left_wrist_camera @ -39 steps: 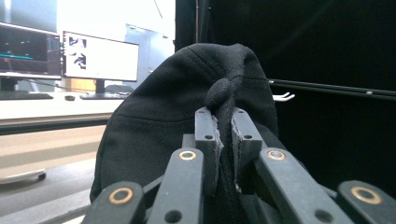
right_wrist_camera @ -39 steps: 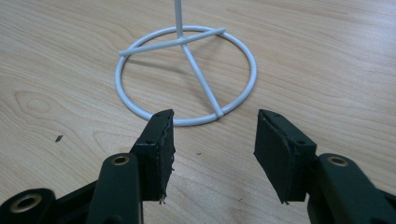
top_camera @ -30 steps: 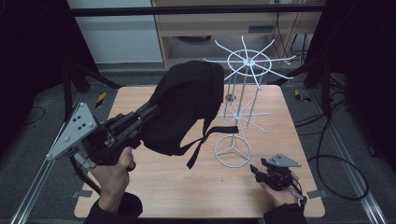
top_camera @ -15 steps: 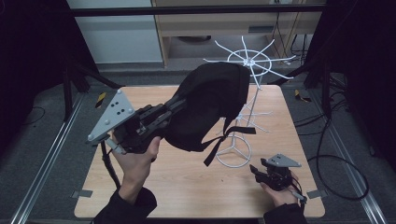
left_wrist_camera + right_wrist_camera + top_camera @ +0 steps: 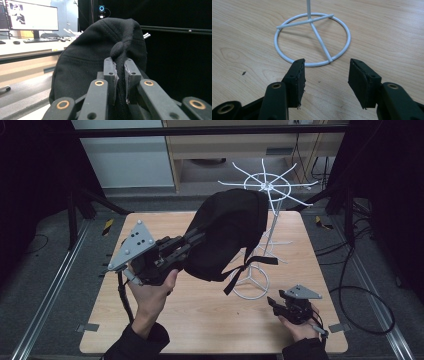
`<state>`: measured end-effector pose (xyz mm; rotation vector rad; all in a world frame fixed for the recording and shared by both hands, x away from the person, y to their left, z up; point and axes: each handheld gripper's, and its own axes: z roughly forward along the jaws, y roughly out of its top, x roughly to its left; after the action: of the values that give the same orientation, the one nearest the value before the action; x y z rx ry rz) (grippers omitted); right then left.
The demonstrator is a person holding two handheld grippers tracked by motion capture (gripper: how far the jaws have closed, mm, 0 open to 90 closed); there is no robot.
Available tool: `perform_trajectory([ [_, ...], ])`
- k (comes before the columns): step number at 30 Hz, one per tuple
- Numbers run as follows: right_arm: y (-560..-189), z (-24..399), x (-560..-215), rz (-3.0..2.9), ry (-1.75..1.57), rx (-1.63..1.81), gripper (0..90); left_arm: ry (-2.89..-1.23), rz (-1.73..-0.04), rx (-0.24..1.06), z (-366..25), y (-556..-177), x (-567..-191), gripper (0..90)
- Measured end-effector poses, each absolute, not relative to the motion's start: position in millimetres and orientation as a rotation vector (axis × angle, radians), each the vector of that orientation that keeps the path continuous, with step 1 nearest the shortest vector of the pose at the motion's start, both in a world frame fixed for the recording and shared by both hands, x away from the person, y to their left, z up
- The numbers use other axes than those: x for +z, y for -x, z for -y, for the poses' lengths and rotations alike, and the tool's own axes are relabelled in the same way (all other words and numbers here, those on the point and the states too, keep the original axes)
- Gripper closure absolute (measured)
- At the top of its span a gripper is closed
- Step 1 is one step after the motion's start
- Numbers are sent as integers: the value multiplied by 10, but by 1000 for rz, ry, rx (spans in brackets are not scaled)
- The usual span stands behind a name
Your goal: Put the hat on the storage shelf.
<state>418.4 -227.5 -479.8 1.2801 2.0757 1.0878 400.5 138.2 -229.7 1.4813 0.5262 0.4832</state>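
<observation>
Your black cap (image 5: 227, 232) hangs in the air against the white wire stand (image 5: 265, 215), pinched at its edge by the left gripper (image 5: 187, 244). Snag a spoke and the stand could tip on the surface (image 5: 200, 320); the right gripper (image 5: 325, 75), jaws apart, steadies nothing.

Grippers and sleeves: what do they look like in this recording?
Both are black two-jaw tools. The left gripper has linkage arms with brass-coloured pivots, flat pads and a grey three-cornered plate dotted with markers; a black cable hangs below it. The right gripper has the same pads and plate. Both sleeves are dark.
</observation>
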Motion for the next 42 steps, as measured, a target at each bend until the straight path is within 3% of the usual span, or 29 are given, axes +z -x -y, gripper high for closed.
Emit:
perform_trajectory([
  [19, -4185, 2275, -4801, -2076, -1274, 1084, 470, -1610, -592, 469, -1196, -4151, -2732, 805],
  [31, -4185, 2274, -4803, -2076, -1271, 1079, 465, -1638, -611, 472, -1115, -4218, -2808, 763],
  [42, -4185, 2274, -4805, -2074, -1270, 1078, 459, -1645, -601, 501, -1137, -4174, -2857, 540],
])
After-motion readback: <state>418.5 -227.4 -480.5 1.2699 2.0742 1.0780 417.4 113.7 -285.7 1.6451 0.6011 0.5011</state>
